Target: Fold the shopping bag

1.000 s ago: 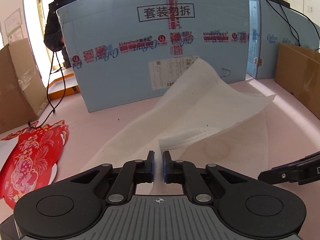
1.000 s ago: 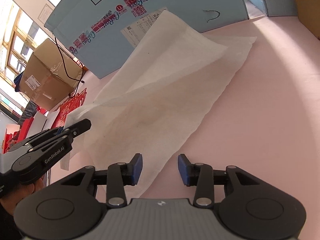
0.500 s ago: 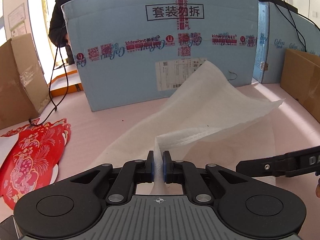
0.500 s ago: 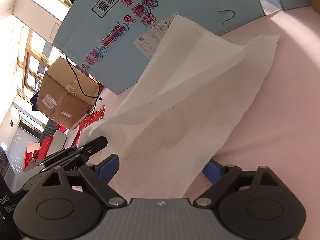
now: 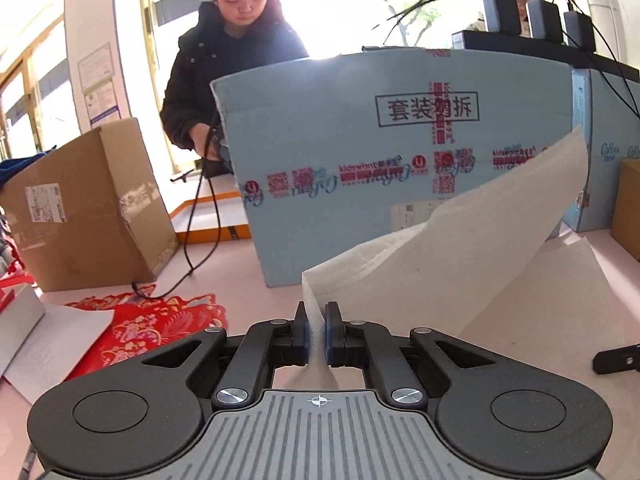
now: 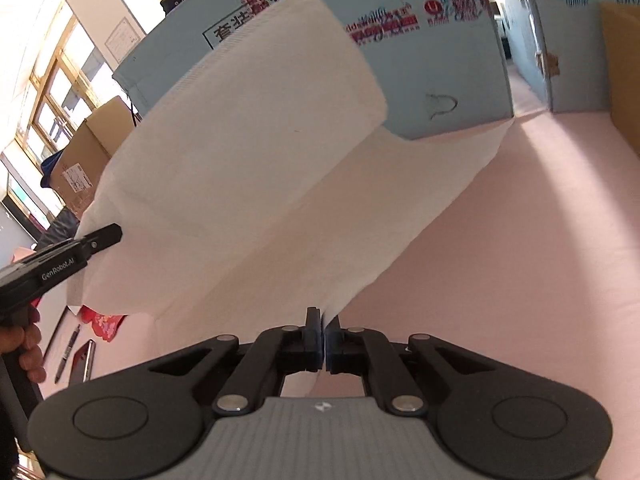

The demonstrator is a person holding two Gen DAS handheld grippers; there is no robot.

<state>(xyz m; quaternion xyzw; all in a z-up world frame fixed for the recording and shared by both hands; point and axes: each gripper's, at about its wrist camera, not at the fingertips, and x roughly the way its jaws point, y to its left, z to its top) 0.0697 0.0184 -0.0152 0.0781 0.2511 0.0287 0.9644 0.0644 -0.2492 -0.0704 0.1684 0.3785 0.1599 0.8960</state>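
In front of you the pink table [image 5: 224, 264] runs back to a big light-blue carton [image 5: 400, 168] printed with red and black marks, and a brown cardboard box [image 5: 84, 208] stands to its left with a black cable trailing down beside it. Behind the carton a person in a dark jacket [image 5: 224, 68] stands. Your white shopping bag [image 6: 248, 152] is lifted off the table in a broad sheet; its far end droops down to the surface just in front of the carton, while the near end rises towards you. Your left gripper [image 5: 316, 338] has its fingers shut on the bag's near left corner, the fabric pinched between the blue pads. Your right gripper [image 6: 322, 340] is clamped on the bag's near right edge in the same way. To the left lies a red patterned paper piece [image 5: 140, 328] partly under a white sheet of paper [image 5: 48, 340], and nearer to you a pen [image 6: 66, 354].
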